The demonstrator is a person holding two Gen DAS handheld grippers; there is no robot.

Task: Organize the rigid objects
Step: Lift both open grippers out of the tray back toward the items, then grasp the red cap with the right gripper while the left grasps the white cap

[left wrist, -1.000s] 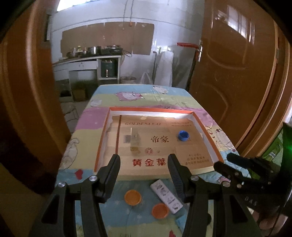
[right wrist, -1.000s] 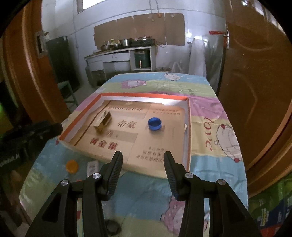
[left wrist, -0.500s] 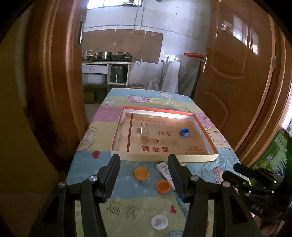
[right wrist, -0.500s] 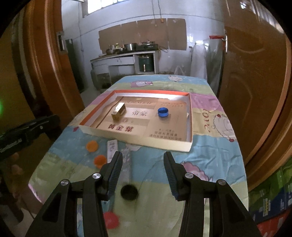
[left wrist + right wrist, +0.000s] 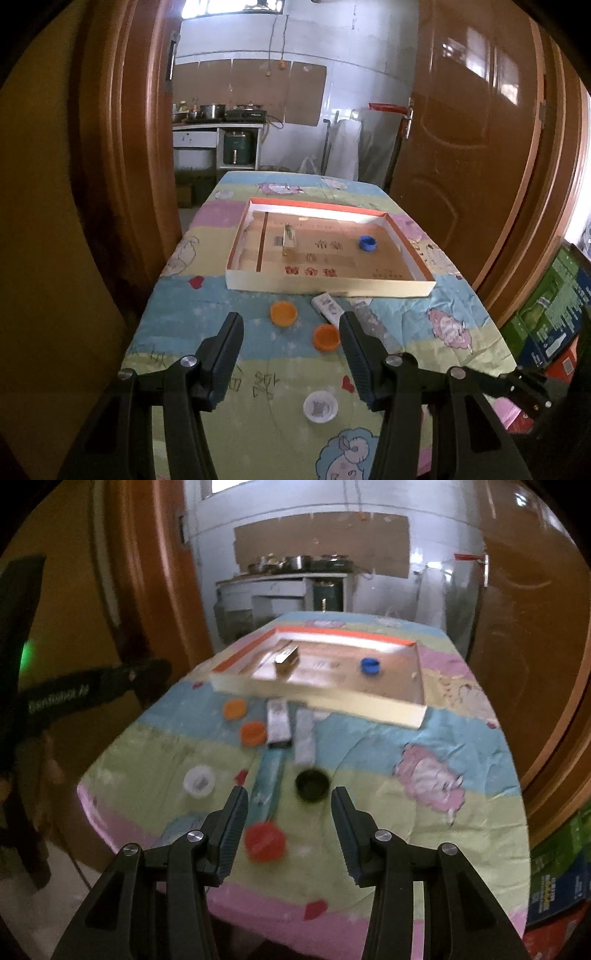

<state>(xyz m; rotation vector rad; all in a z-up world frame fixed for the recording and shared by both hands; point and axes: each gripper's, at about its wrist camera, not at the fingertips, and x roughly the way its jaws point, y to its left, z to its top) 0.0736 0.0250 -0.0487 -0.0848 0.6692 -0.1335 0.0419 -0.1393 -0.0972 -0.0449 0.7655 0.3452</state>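
Note:
A shallow cardboard tray [image 5: 328, 286] with an orange rim lies on the table and holds a blue cap [image 5: 368, 243] and a small gold box [image 5: 289, 240]. In front of it lie two orange caps [image 5: 283, 312] [image 5: 326, 337], a white remote [image 5: 328, 307], a grey bar [image 5: 305, 738], a black cap [image 5: 312, 785], a white cap [image 5: 320, 406] and a red cap [image 5: 265, 840]. My left gripper [image 5: 291, 332] hangs open above the near half of the table, empty. My right gripper [image 5: 289, 806] is open and empty too, above the red and black caps.
The table wears a pastel cartoon cloth [image 5: 436, 332]. Brown doors [image 5: 461, 147] flank it on both sides. Stacked cartons [image 5: 546, 325] stand on the floor at the right. A kitchen counter [image 5: 218, 129] with pots is far behind.
Both grippers have pulled back from the tray toward the table's near end. More loose caps and the table's near edge have come into view. Both grippers stay open.

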